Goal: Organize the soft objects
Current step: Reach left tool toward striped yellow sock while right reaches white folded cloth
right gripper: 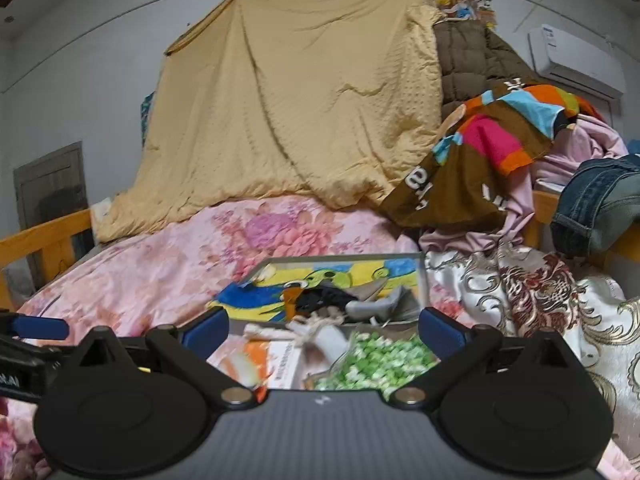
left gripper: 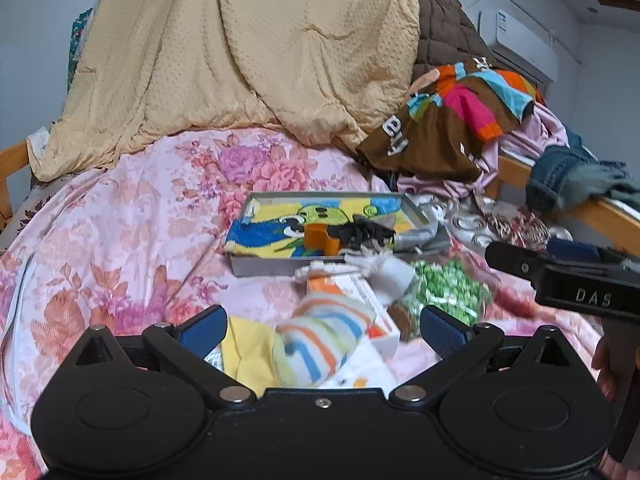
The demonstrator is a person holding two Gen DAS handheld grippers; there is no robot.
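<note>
Striped sock (left gripper: 324, 340), a soft knit tube banded in orange, blue and pale green, lies low in the centre of the left wrist frame between the left gripper (left gripper: 322, 328) fingers, which stand wide apart and touch nothing. It rests on a yellow cloth (left gripper: 250, 354) and against a stiff white-and-orange carton (left gripper: 360, 292). Just right of the carton sits a crinkly clear bag of green-and-white sweets (left gripper: 448, 290), and a white rumpled cloth (left gripper: 390, 274) lies above it.

Behind this clutter, mid-frame, a shallow rectangular grey tray (left gripper: 276, 266) holds a terry towel (left gripper: 280, 224) printed in yellow, blue and green, with a black crumpled item (left gripper: 360, 232), an orange blocky piece (left gripper: 320, 240) and a grey squeezed tube (left gripper: 416, 236) on top.

All of it sits on a bed covered by a smooth pink floral sheet (left gripper: 140, 216). A dimpled tan quilt (left gripper: 256, 48) hangs across the upper frame; to the upper right lie a brown quilted coat (left gripper: 444, 36), a brown garment with bright colour blocks (left gripper: 452, 120), and folded denim (left gripper: 560, 176) on the wooden rail.

In the right wrist view the right gripper (right gripper: 323, 328) hovers low in the frame above the sweets, its blue-padded fingers (right gripper: 438, 330) spread apart and empty. A glossy white brocade cloth with gold and maroon scrolls (right gripper: 532, 292) fills the right of that frame.
</note>
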